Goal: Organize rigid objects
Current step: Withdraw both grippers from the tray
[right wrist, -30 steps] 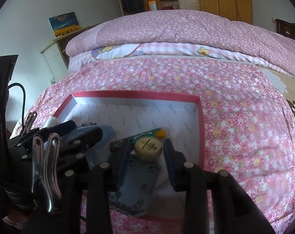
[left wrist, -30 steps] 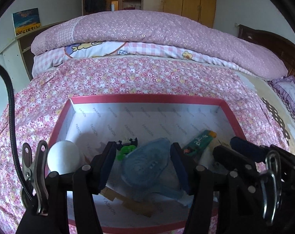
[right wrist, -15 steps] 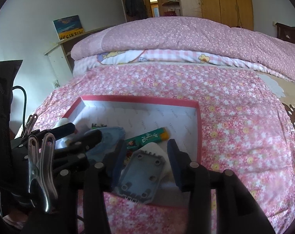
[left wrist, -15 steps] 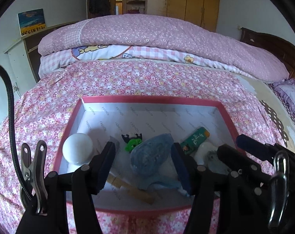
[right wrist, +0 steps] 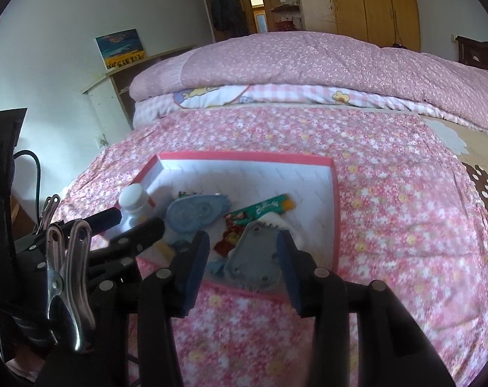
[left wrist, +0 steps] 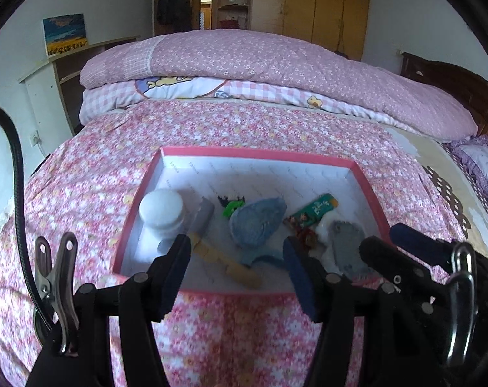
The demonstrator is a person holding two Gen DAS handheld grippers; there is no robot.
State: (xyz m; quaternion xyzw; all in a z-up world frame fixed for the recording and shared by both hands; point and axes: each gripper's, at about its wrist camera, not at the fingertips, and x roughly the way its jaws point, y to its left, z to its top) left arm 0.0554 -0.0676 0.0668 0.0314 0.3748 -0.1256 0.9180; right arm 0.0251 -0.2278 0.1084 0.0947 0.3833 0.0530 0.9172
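A pink-rimmed white box [left wrist: 260, 153] [right wrist: 244, 156] lies on the flowered bedspread. In it are a white bottle [left wrist: 161, 209] [right wrist: 134, 200], a blue tape dispenser [left wrist: 256, 222] [right wrist: 195, 214], a green tube [left wrist: 318, 208] [right wrist: 263, 208], a wooden stick [left wrist: 224, 262] and a grey plate [left wrist: 345, 248] [right wrist: 256, 258] at the near right corner. My left gripper [left wrist: 239, 271] [right wrist: 127, 225] hovers open over the box's near edge, empty. My right gripper [right wrist: 242, 266] [left wrist: 389, 242] is open just short of the grey plate, which lies loose in the box.
Folded pink quilts [left wrist: 276, 64] are stacked at the far end of the bed. A dark wooden headboard [left wrist: 453, 84] is on the right, a shelf with a painting [left wrist: 64, 34] on the left. A black cable [left wrist: 14, 161] hangs at the left.
Both grippers have drawn back and upward from the box. The right jaws have widened and left the round pale thing and the grey plate in the box.
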